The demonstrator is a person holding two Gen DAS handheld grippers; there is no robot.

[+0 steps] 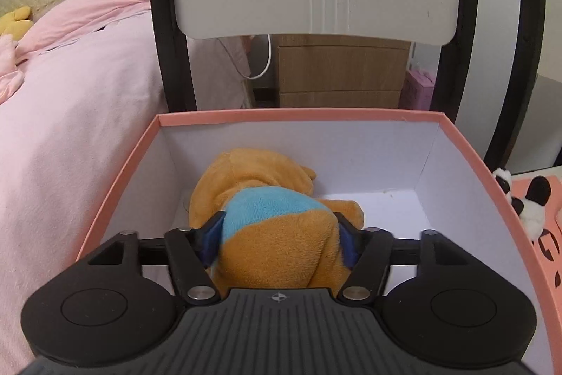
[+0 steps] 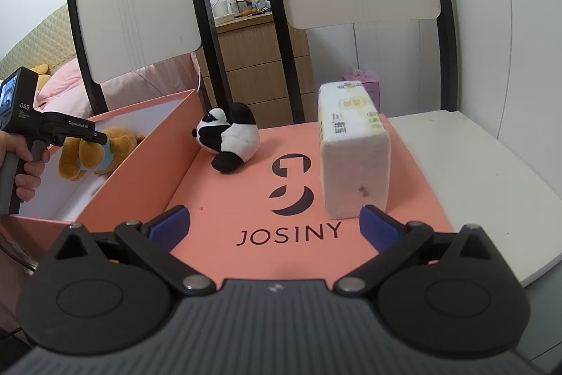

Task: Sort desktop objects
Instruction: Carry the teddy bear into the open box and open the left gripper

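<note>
the step in hand looks like the drop-off of the orange plush toy (image 1: 267, 217) into the open pink box (image 1: 281, 115). the left claw (image 1: 277, 234) reaches down inside the box with the toy between its blue pads; the toy's head and front seem to rest on the white box floor, while its rear sits between the jaws, which stand partly apart. whether the pads press the plush or only flank it cannot be told from either view. the right claw (image 2: 274, 222) hangs wide and empty above the pink lid (image 2: 246, 199), which lies on the white counter (image 2: 474, 164) just beside the box. on the lid sit a panda plush (image 2: 228, 137), near the box wall, and a tissue pack (image 2: 354, 160) standing upright, apart from the panda. next, as i judge it, the left claw needs to spread clear of the plush and lift straight out without dragging it, and the right claw, already wide, is well placed to go for the tissue pack or the panda.
</note>
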